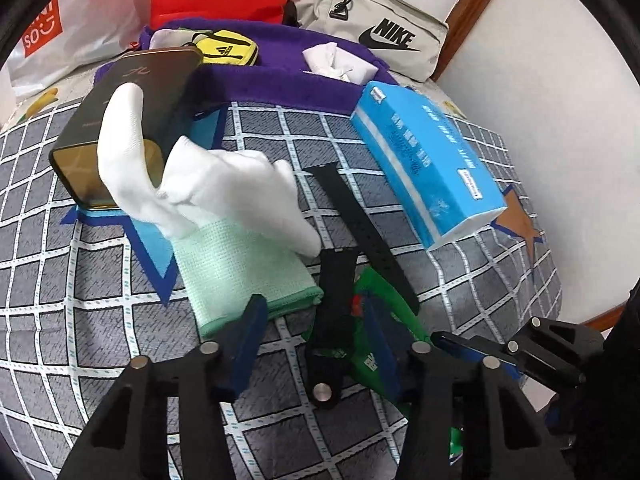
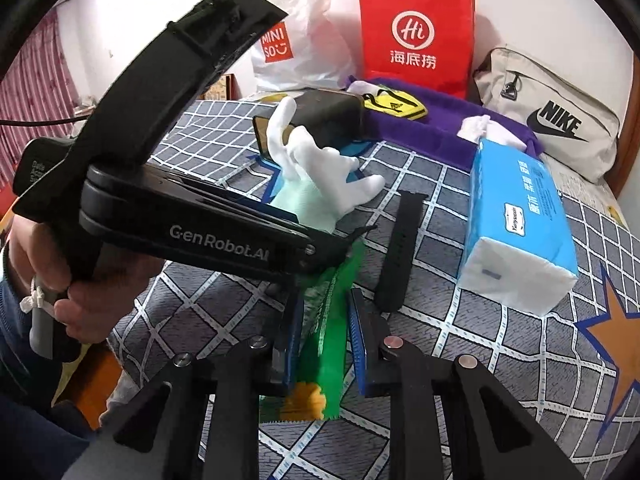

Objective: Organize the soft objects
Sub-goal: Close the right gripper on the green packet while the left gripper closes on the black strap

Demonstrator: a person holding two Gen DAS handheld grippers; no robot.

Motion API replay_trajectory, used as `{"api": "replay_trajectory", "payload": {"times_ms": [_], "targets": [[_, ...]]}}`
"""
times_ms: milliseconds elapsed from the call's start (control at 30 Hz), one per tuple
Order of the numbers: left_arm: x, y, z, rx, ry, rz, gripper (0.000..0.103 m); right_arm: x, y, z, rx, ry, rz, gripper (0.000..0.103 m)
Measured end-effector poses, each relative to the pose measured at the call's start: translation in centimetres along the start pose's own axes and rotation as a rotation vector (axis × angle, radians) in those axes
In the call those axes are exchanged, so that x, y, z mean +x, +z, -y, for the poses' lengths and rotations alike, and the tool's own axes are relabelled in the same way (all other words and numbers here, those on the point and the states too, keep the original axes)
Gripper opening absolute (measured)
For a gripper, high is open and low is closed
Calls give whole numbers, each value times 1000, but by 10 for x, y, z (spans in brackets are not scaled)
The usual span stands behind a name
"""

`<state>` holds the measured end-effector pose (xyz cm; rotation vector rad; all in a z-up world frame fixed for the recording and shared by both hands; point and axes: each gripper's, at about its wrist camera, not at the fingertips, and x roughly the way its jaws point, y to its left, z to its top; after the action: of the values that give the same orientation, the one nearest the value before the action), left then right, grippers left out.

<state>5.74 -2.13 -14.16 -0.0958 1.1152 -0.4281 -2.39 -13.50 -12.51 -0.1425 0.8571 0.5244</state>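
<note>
Grey checked sheet [image 1: 100, 264]: spread over the bed, carrying all the soft things.
Left gripper [image 1: 312, 304]: pointing steeply down, fingers apart on both sides of the short strap, pads not yet pressing it as far as visible.
Right gripper [image 2: 325, 296]: pressed together on the green packet, just beside the left gripper, on its right.
Blue tissue pack [image 1: 428, 164]: further away, to the right, well apart from both tools.
White glove [image 1: 224, 200]: mint cuff just beside the left finger, fingers lying toward the dark box [image 1: 128, 120].
Green packet [image 2: 326, 320]: pinched, partly under the short strap.
Long strap [image 1: 360, 232]: beside the short one, free.
Short strap [image 1: 334, 308]: long axis running away from the left gripper, nearly along its pointing line; probably only closing across the narrow width needed.
</note>
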Motion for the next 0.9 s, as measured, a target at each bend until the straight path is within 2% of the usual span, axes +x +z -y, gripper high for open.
{"api": "replay_trajectory", "payload": {"times_ms": [67,233,300,367,433,533,600,633,667,767,900], "targets": [[0,-1,1,21,21,3,38,6,-1,2,6,13,-24,21],[-2,-6,4,52,28,-16,38,16,-12,4,7,-1,-96,23],[-3,-9,6,58,19,-22,39,15,-14,3,21,12,-101,29],[-8,-11,4,51,5,-16,40,12,-16,3,29,29,-97,49],[-12,-11,3,42,-3,-8,40,10,-17,0,33,34,-85,56],[-18,-12,2,54,5,4,40,18,-20,-3,39,30,-94,56],[-17,-14,4,70,7,-4,40,23,-22,-9,24,-10,-91,56],[-16,-15,5,77,5,-8,40,24,-23,-12,3,-32,-85,54],[-16,-16,6,84,0,-10,40,24,-24,-16,-22,-56,-78,46],[-15,-18,6,88,-6,-7,40,22,-25,-15,-13,-46,-62,35],[-12,-19,8,95,-42,-17,40,14,-27,-10,3,-33,-79,33]]}}
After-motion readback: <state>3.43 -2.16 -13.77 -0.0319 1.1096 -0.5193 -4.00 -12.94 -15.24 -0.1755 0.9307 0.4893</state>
